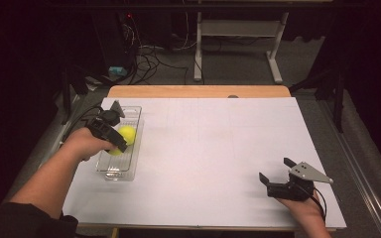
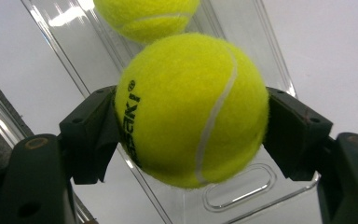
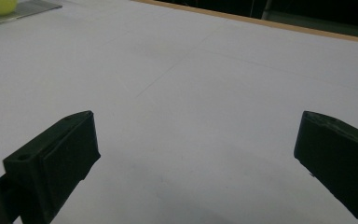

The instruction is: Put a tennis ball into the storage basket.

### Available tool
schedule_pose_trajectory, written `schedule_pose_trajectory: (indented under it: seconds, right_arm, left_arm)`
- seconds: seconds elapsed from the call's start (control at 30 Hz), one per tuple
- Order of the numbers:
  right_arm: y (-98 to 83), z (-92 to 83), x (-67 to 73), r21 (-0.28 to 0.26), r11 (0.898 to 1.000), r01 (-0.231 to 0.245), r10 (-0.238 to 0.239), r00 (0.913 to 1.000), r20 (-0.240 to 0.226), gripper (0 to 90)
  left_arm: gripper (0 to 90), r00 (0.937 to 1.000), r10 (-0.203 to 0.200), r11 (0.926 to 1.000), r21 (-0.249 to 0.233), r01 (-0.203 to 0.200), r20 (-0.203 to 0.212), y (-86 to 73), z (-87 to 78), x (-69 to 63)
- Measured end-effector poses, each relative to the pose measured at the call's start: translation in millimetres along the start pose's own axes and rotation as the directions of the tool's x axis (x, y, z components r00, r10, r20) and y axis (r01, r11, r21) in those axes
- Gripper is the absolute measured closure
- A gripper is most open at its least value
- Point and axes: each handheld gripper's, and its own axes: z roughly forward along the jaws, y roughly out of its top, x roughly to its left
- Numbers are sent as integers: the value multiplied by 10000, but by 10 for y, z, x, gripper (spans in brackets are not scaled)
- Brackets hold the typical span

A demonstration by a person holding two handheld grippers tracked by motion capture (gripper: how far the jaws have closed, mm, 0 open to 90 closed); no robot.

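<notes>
Left gripper (image 2: 191,135): jaws clamped on a yellow tennis ball (image 2: 191,109), held over the clear plastic tray (image 1: 135,111) at the table's (image 1: 218,148) left side. Second tennis ball (image 1: 127,134): inside the tray, just beyond the held one. Right gripper (image 3: 196,158): jaws spread wide, nothing between them, over bare white table surface, well apart from the tray.

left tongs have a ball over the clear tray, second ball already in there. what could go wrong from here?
1. The held tennis ball is pinched only at its sides by the left tongs; the round felt could slip out early.
2. The other ball lies close ahead in the clear tray; a drop could knock it and bounce.
3. The tray looks light; the tongs might nudge it across the table.
</notes>
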Motion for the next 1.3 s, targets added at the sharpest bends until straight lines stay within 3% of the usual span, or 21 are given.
schedule_pose_trajectory:
  seconds: [0.47, 0.5, 0.57, 0.6, 0.77, 1.0, 1.3]
  right_arm:
    - [-6, 5, 13, 52, 10000, 38, -38, 10000, 7, 0]
    - [-6, 6, 13, 51, 10000, 44, -44, 10000, 11, 0]
    - [-5, 2, 14, 56, 10000, 34, -35, 10000, 21, 0]
    - [-4, 2, 14, 56, 10000, 31, -31, 10000, 25, 0]
    - [3, 0, 20, 46, 10000, 47, -47, 10000, 6, 0]
    - [9, -6, 21, 5, 10000, 19, -19, 10000, 7, 0]
    - [13, -6, 27, -2, 10000, 21, -21, 10000, -4, 0]
  left_arm:
    - [253, 9999, 73, 9999, 131, -75, 94, 6, 141, -17]
    - [220, 9999, 127, 9999, 2, -127, 100, 5, 105, -22]
    - [49, 9997, 201, 9989, -430, -194, 171, 0, 0, -27]
    - [18, 9996, 258, 9983, -520, -250, 147, -3, -45, -33]
    - [5, 9989, 455, 9974, -557, -451, 53, -7, -140, -108]
    - [5, 9965, 833, 9956, -435, -833, -12, 63, -97, -309]
    - [5, 9882, 1532, 9874, -401, -1528, 75, 228, -43, -673]
